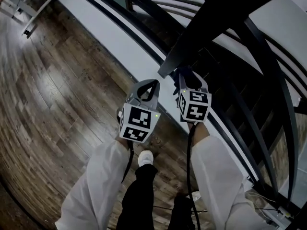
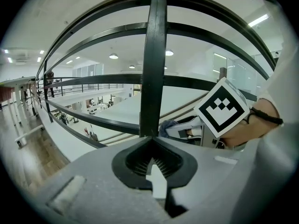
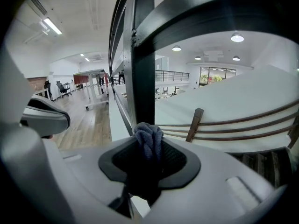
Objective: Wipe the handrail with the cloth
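Note:
The black handrail (image 1: 218, 20) runs diagonally across the top of the head view, with thinner rails below it. My right gripper (image 1: 188, 79) is just under the handrail's near end, shut on a dark blue cloth (image 1: 183, 74). In the right gripper view the bunched cloth (image 3: 148, 141) sticks out of the gripper (image 3: 148, 158) right in front of a black upright post (image 3: 142, 64). My left gripper (image 1: 147, 86) hangs beside it on the left, shut and empty. The left gripper (image 2: 154, 166) faces the same post (image 2: 152, 64), and the cloth (image 2: 168, 125) shows to its right.
A wood floor (image 1: 53, 104) lies on the left, edged by a white ledge (image 1: 110, 37) under the railing. The person's white sleeves, dark trousers and a white shoe (image 1: 145, 157) fill the bottom. A desk (image 1: 29, 14) stands far left. Beyond the rails is an open drop.

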Demonstrator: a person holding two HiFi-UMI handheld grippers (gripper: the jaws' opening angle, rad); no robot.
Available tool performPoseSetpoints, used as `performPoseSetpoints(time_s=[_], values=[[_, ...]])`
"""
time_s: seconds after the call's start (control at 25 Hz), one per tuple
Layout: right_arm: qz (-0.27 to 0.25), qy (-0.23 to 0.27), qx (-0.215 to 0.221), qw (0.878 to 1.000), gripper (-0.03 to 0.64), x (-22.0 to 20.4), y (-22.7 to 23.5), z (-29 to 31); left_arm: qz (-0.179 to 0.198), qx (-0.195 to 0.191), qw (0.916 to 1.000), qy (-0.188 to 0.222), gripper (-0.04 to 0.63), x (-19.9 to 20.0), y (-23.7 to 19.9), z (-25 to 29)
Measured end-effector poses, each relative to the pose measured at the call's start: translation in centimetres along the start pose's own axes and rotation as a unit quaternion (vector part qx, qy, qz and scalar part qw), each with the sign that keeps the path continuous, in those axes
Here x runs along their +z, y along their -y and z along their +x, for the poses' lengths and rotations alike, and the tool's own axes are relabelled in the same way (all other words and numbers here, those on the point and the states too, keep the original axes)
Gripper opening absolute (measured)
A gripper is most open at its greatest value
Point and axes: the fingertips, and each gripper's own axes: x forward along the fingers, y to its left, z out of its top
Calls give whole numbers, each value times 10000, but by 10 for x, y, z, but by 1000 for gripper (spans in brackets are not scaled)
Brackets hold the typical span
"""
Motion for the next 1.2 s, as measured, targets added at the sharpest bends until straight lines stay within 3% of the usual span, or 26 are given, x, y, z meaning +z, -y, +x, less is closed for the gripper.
performPoseSetpoints(time_s=[0.56, 1.2], values=[[38, -315, -177, 9993, 126, -44, 49, -58, 137, -364, 9992, 8, 0, 17, 78, -6], [507, -455, -640, 9956, 126, -117, 129, -149, 445, -949, 9944, -141, 0, 22, 194, 1]])
